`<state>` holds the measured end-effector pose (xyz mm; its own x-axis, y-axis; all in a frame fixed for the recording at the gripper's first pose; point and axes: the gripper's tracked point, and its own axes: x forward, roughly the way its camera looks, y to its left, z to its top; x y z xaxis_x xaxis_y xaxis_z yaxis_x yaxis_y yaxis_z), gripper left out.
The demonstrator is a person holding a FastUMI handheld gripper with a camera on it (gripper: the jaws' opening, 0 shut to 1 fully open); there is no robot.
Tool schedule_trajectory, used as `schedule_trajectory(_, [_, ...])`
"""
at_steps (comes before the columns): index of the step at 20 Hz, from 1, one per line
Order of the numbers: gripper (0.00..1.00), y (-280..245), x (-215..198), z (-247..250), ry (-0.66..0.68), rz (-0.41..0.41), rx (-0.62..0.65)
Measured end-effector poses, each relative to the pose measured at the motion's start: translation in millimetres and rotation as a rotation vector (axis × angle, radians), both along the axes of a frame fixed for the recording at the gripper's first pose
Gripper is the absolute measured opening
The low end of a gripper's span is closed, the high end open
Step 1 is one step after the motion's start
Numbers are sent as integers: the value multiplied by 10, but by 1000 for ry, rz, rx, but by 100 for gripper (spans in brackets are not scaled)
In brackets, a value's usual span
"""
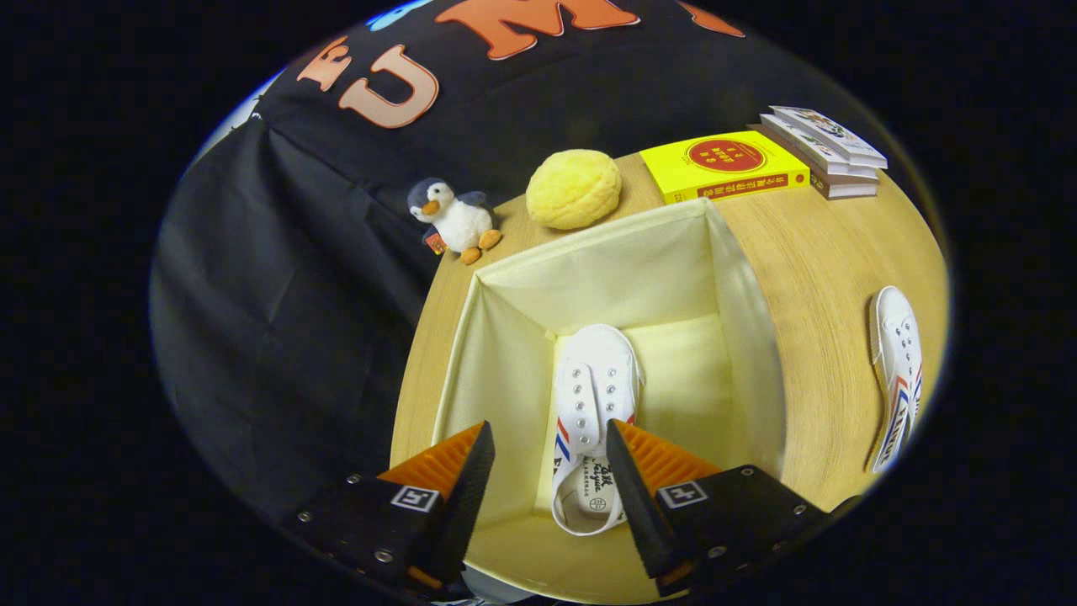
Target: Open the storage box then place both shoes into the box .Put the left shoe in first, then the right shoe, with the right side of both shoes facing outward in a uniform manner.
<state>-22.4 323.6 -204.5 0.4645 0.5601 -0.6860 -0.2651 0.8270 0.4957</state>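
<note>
Hovering above the open storage box [505,353], the gripper [547,471] holds its fingers spread apart with nothing pressed between them. One white shoe [593,396] lies on the floor of the box, its toe pointing away from the fingers and its heel opening sitting between the fingertips, closer to the right one. The shoe rests nearer the left wall, leaving a strip of bare box floor on its right side. The box's pale fabric walls stand upright, the rim open on all four sides. A second white shoe [896,370] lies on the tabletop [808,286] well to the right of the box, near the tabletop's curved edge, with bare wood between it and the box wall. Beyond the far rim sit a yellow round plush [573,188] and a toy penguin [453,219], the penguin right at the tabletop's edge. A yellow book [724,168] and a small stack of books [829,151] lie at the far right corner.
</note>
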Motion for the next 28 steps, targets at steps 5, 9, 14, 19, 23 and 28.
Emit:
schedule_trajectory(5, [98, -454, 11, 331, -60, 12, 5])
schedule_trajectory(9, [98, -884, 39, 480, -82, -7, 11])
schedule_trajectory(14, [98, -1585, 131, 383, -70, -79, -34])
schedule_trajectory(19, [98, -2301, 211, 153, -38, -151, -107])
schedule_trajectory(23, [98, -2773, 239, -109, 0, -189, -179])
schedule_trajectory(28, [99, -3265, 192, -485, 81, -210, -270])
